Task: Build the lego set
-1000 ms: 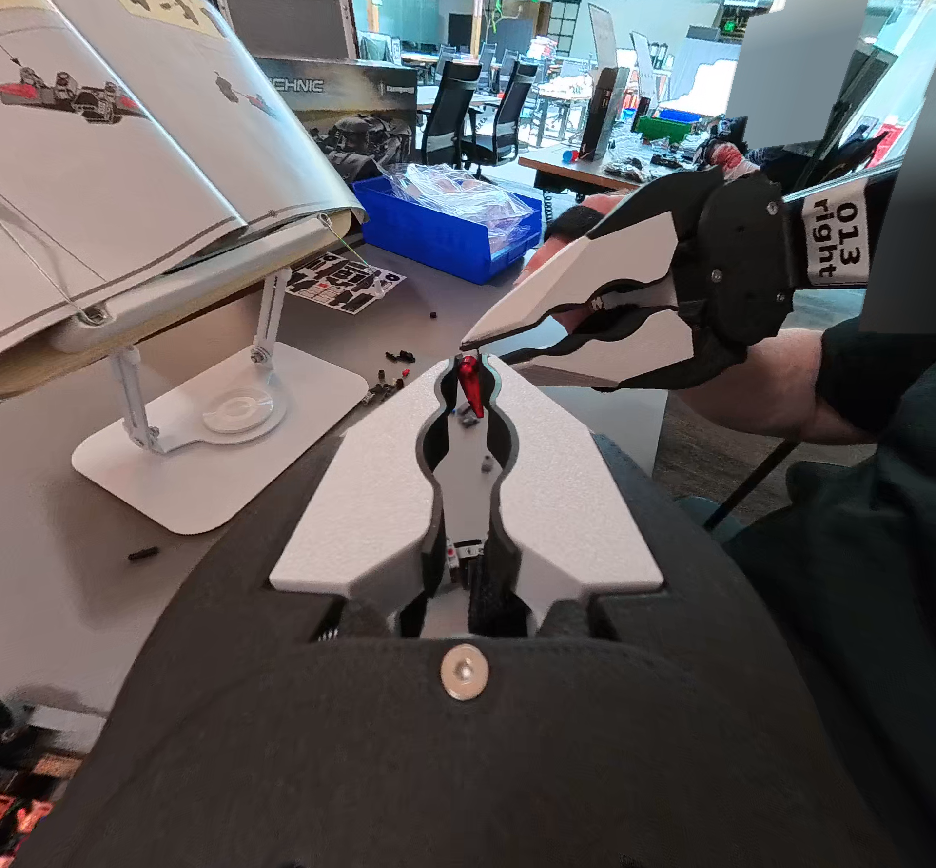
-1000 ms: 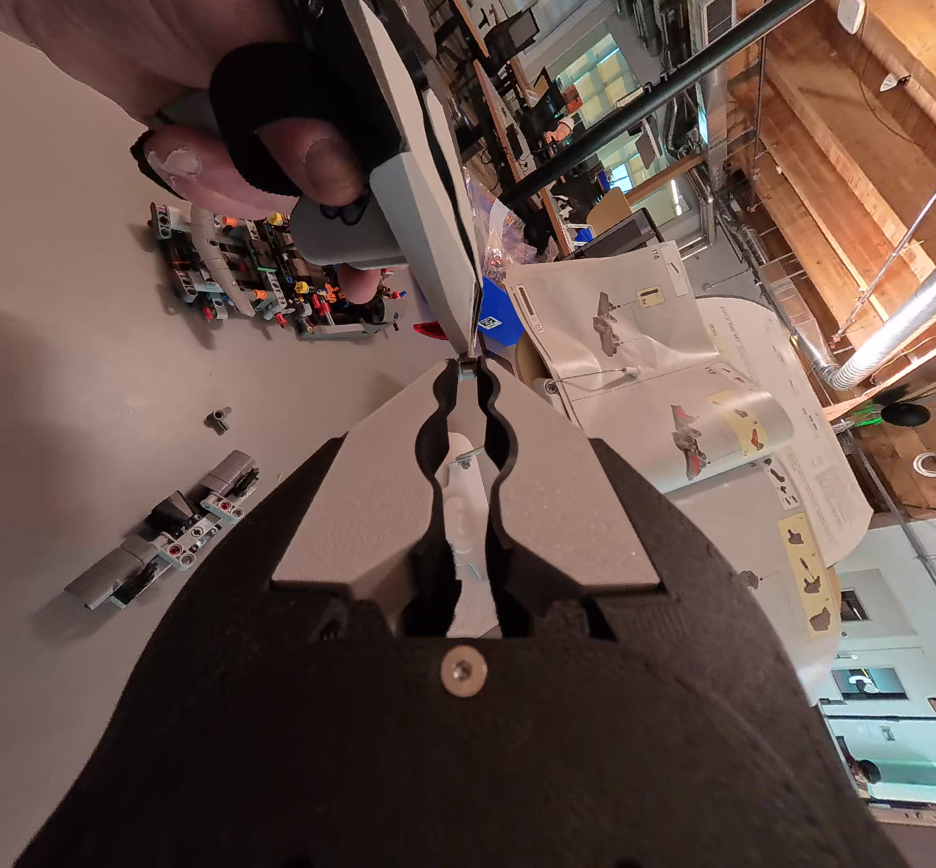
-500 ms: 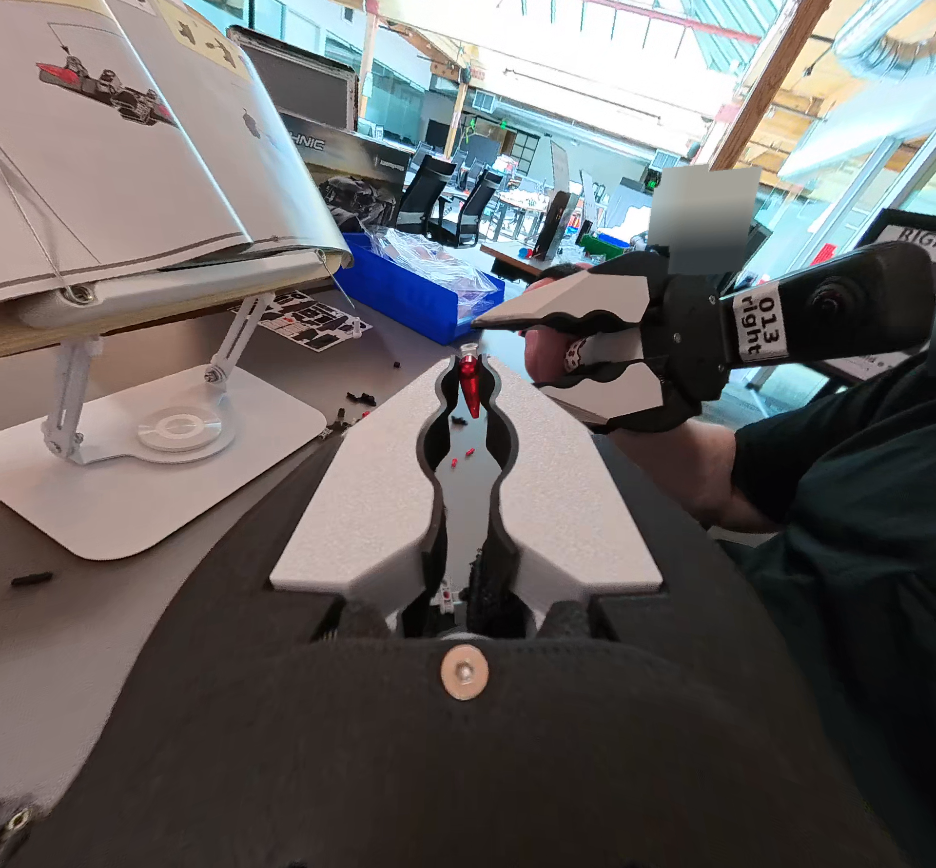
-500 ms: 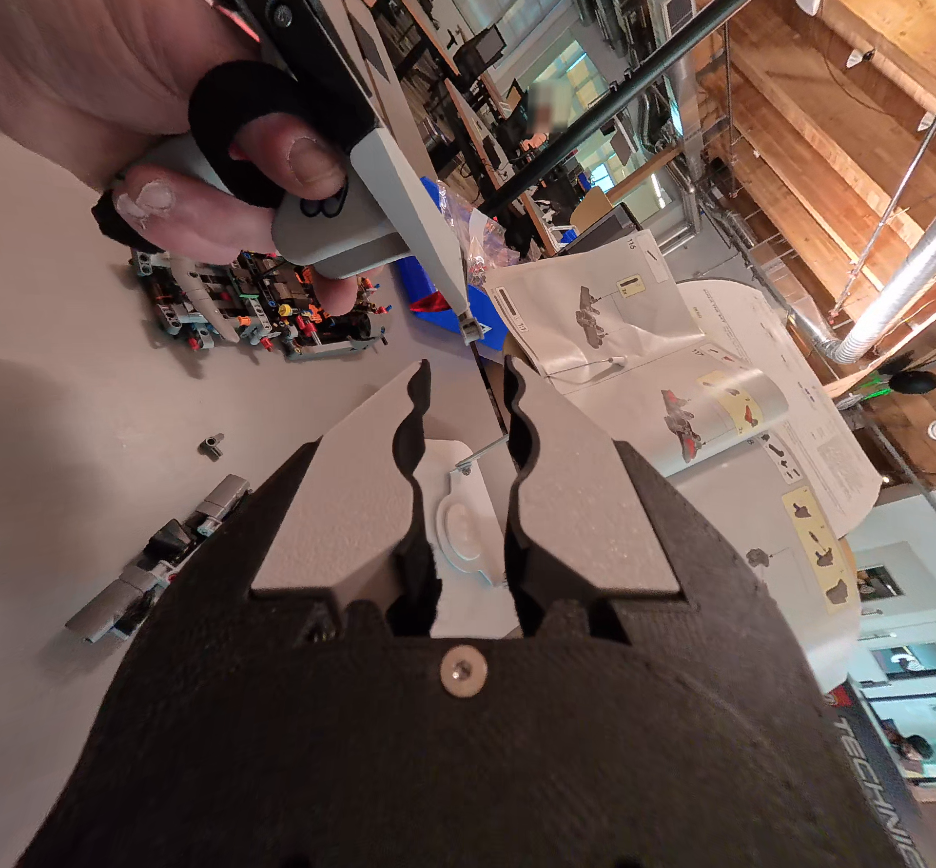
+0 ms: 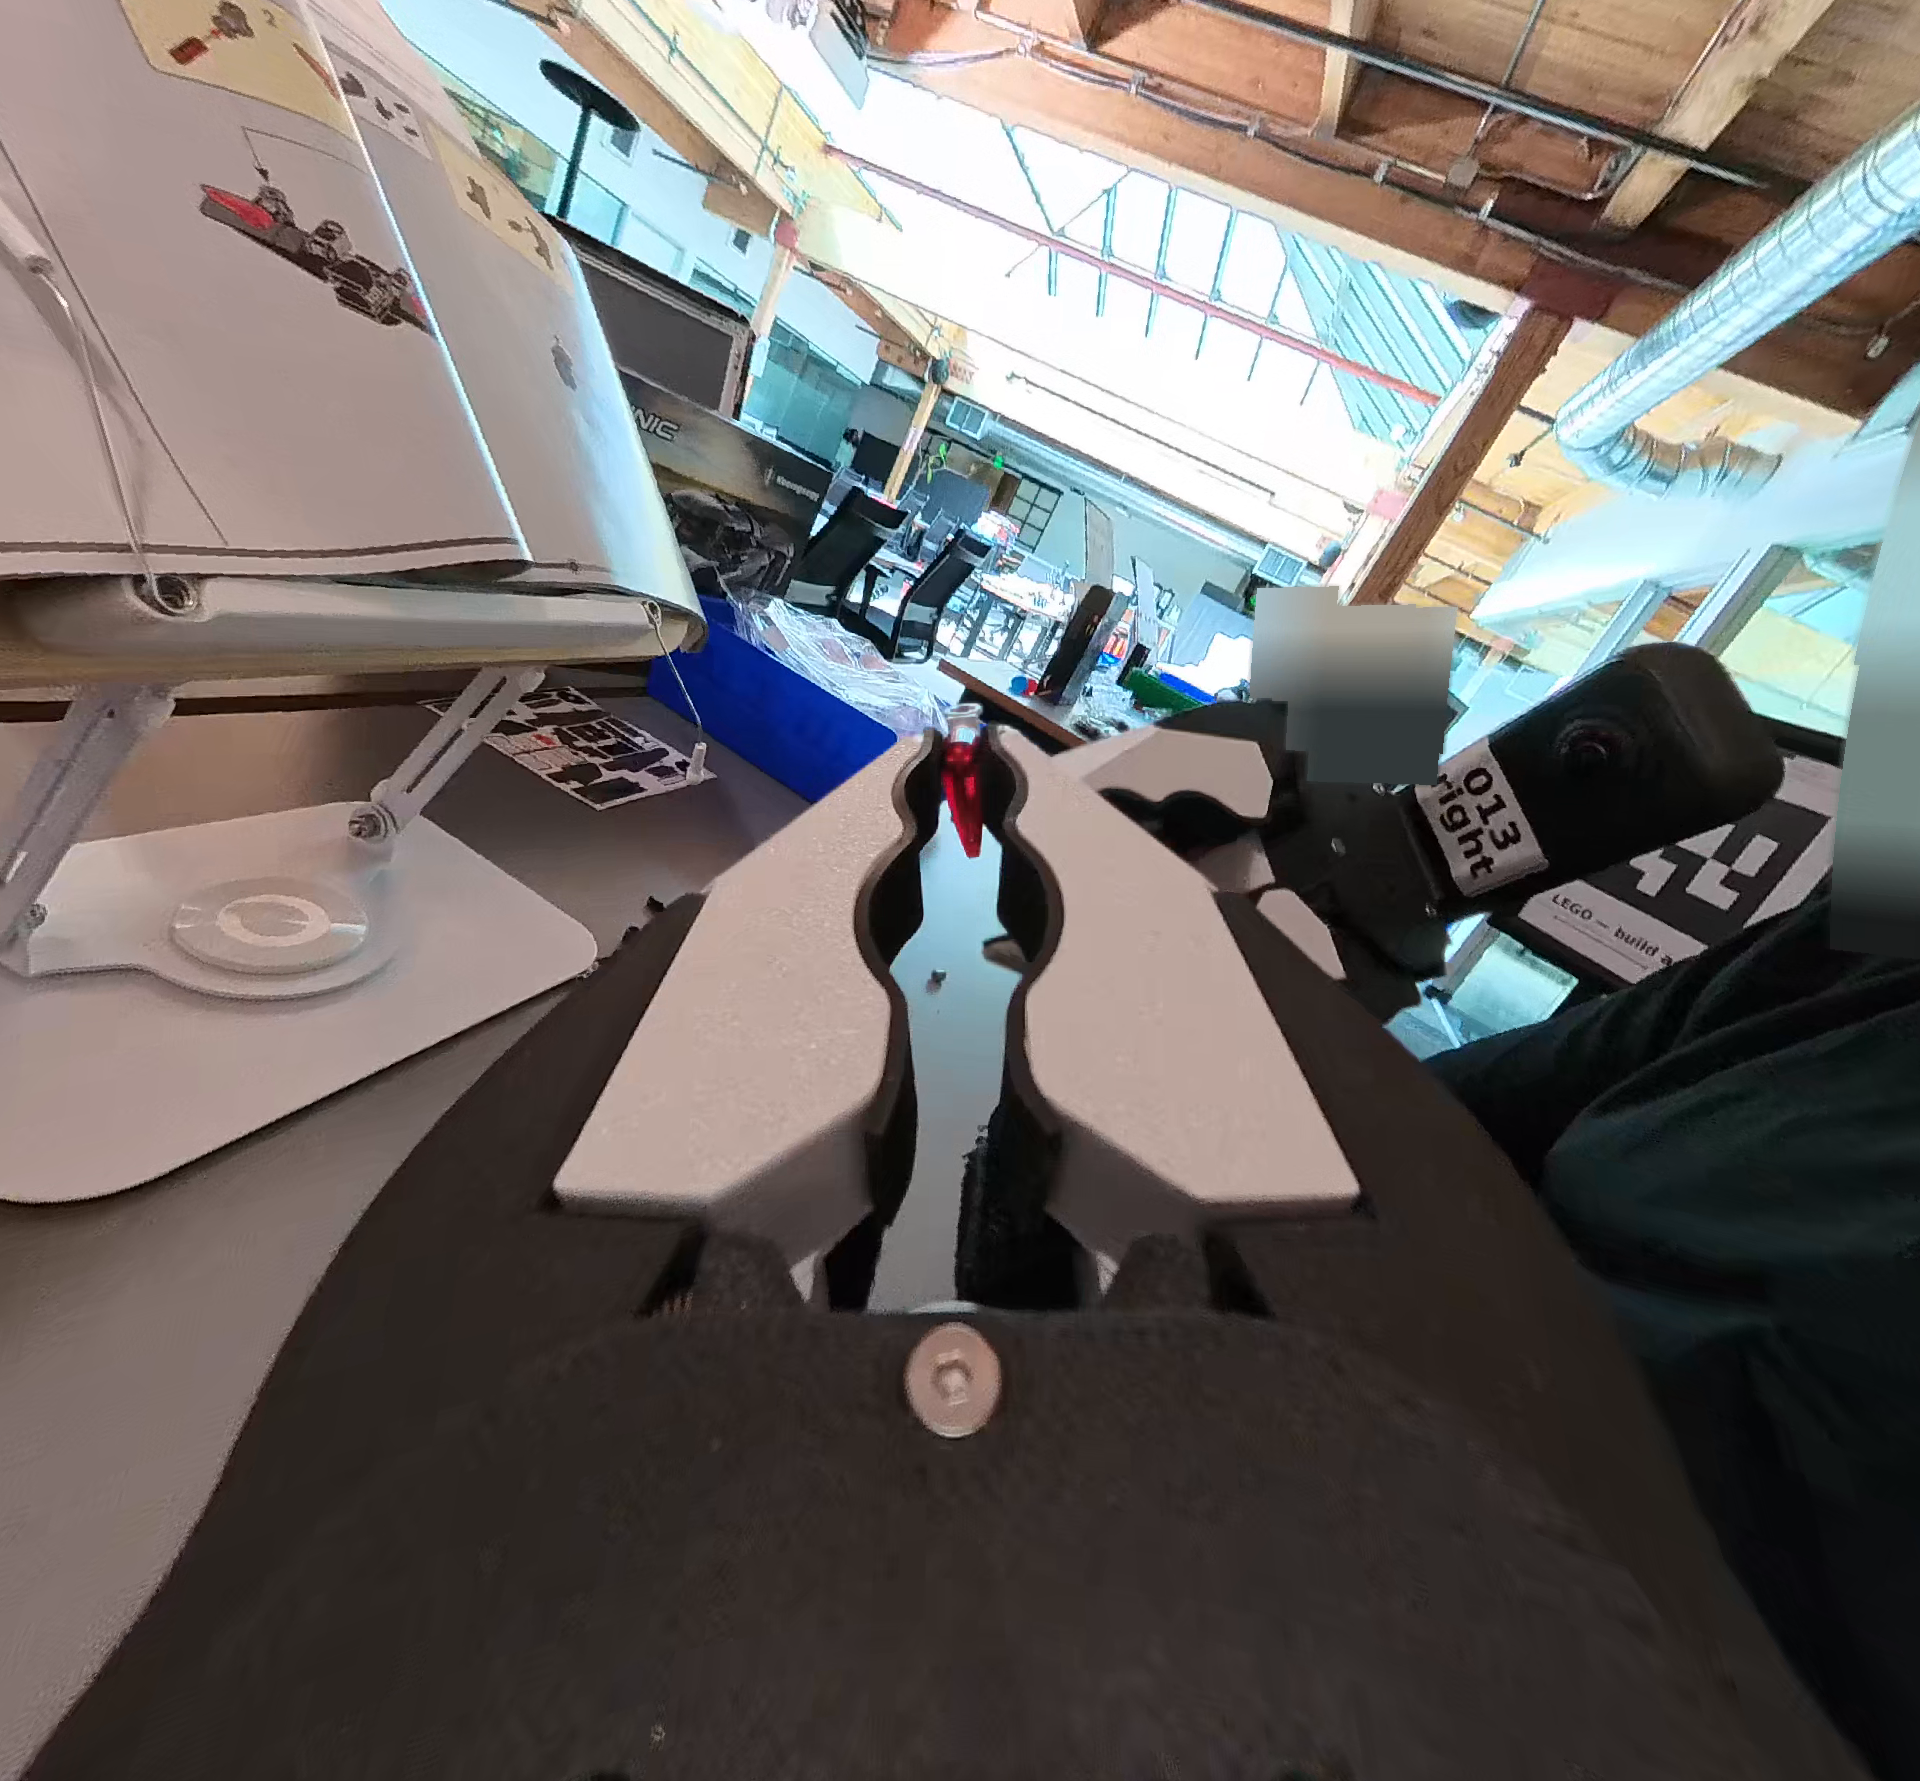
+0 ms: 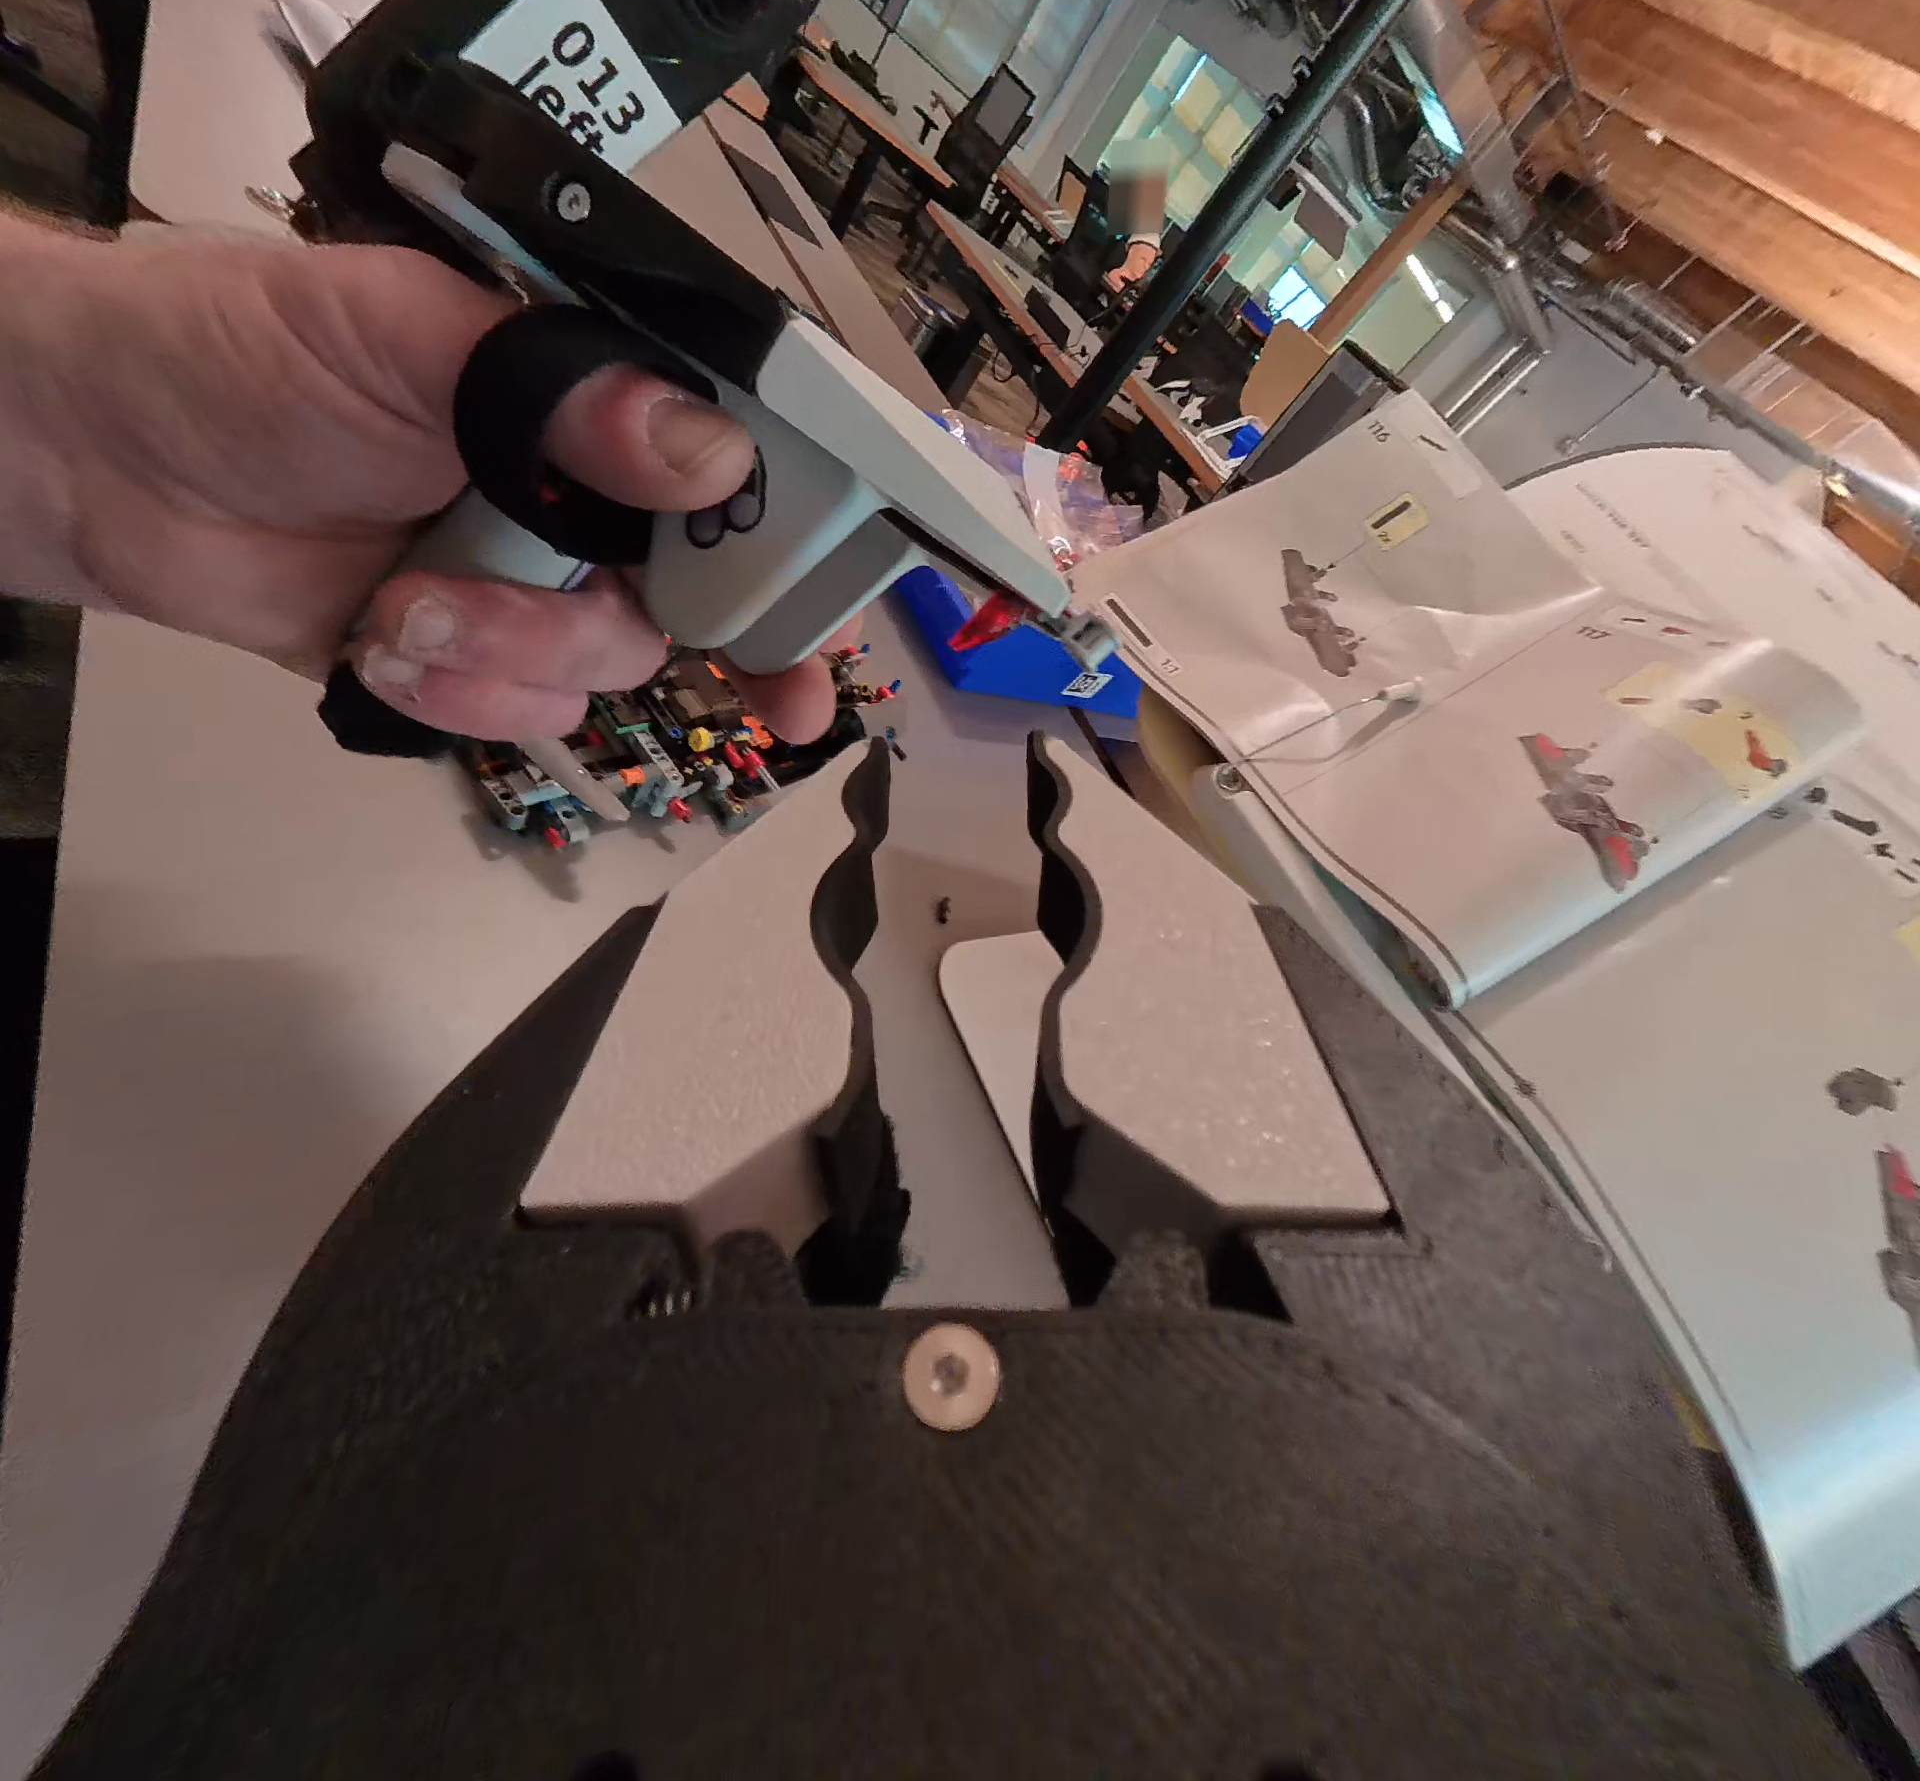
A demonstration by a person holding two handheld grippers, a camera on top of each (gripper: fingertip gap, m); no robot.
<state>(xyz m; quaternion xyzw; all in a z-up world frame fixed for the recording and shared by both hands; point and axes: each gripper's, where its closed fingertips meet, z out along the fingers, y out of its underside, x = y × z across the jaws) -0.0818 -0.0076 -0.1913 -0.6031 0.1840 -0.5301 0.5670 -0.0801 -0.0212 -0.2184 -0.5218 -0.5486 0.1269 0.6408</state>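
Beyond the right gripper (image 6: 956, 755), whose fingers are spread with nothing between them, the partly built lego model (image 6: 665, 775) lies on the grey table (image 6: 260, 952), up and to the left of the fingertips and partly hidden by the person's left hand (image 6: 312, 474). The left gripper (image 5: 961, 744) is nearer the work in hand: its fingers pinch a translucent red pointed piece (image 5: 964, 786) at the very tips. The piece's long axis runs along the fingers, pointed end back toward the gripper body, with a small grey part (image 6: 1086, 635) projecting past the tips. The right gripper stands just beside, apart from it.
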